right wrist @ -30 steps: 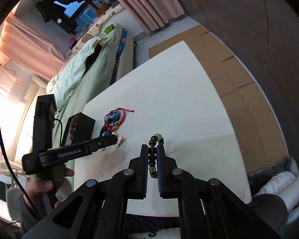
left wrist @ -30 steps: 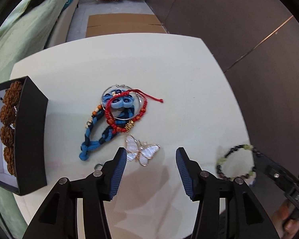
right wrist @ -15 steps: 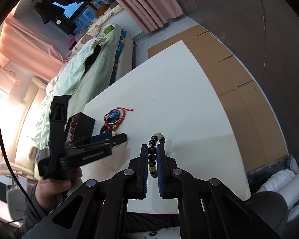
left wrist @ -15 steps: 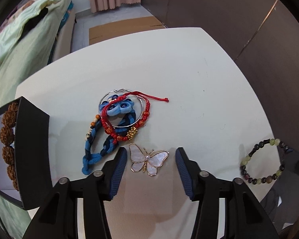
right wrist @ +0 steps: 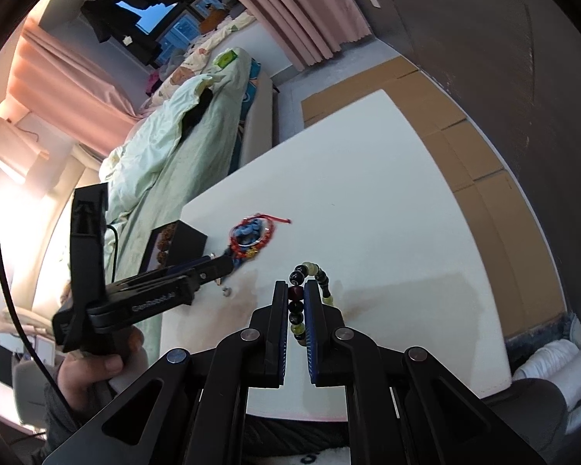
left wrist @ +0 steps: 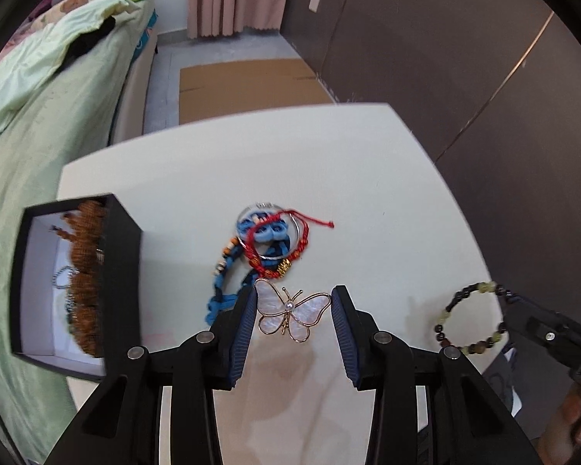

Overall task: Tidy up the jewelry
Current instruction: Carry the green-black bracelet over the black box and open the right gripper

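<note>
Left wrist view: butterfly brooch (left wrist: 290, 312) sits between our left gripper (left wrist: 293, 331) fingers, pinched by its wings. We think it's light, stiff and breakable. Black box (left wrist: 122, 290) is near.
Right wrist view: right gripper (right wrist: 294, 319) fingers hold the bead bracelet (right wrist: 310, 294), narrow. Only here, our hand (right wrist: 93, 372) shows.

Table (left wrist: 368, 178) is carrying everything. Box (left wrist: 122, 290) is sitting at its left edge, with beads (left wrist: 85, 271) lying inside. Bracelet pile (left wrist: 269, 244) is lying mid-table, right of the box. Butterfly (left wrist: 292, 312) is sitting just in front of the pile, between the left gripper's (left wrist: 293, 310) fingers. Bead bracelet (left wrist: 470, 317) is hanging at far right, between the right gripper's (right wrist: 295, 312) fingers. Bed (left wrist: 38, 116) is standing left of the table, cardboard (left wrist: 248, 85) lying behind it.
</note>
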Demonstrator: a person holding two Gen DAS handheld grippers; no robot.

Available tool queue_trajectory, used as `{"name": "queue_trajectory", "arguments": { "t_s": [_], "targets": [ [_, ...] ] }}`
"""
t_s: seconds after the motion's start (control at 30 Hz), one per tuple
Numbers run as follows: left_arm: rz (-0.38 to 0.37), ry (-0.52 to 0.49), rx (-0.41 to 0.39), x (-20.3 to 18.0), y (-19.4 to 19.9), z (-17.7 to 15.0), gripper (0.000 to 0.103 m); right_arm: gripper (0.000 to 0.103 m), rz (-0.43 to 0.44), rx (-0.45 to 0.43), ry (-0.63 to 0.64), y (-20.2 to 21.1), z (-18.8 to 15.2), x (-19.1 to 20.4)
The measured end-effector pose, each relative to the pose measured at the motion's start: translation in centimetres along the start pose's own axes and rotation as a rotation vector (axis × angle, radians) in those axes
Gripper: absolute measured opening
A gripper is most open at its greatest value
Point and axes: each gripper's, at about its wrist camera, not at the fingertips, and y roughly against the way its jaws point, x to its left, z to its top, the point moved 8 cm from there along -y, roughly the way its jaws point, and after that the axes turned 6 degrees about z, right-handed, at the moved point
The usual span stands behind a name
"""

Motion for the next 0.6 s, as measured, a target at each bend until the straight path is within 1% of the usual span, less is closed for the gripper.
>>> {"name": "queue_trajectory", "arguments": {
  "t_s": [0.27,0.6],
  "targets": [
    [-0.016,0.048,-0.079,2.2,3.8,1.2,0.041,0.009,0.038,-0.013,0.052,-0.5,1.1,3.8],
    [0.010,0.124,-0.131,7.7,6.5,1.2,0.041,0.009,0.081,-0.003,0.117,-2.3,2.0,8.8]
  ]
}}
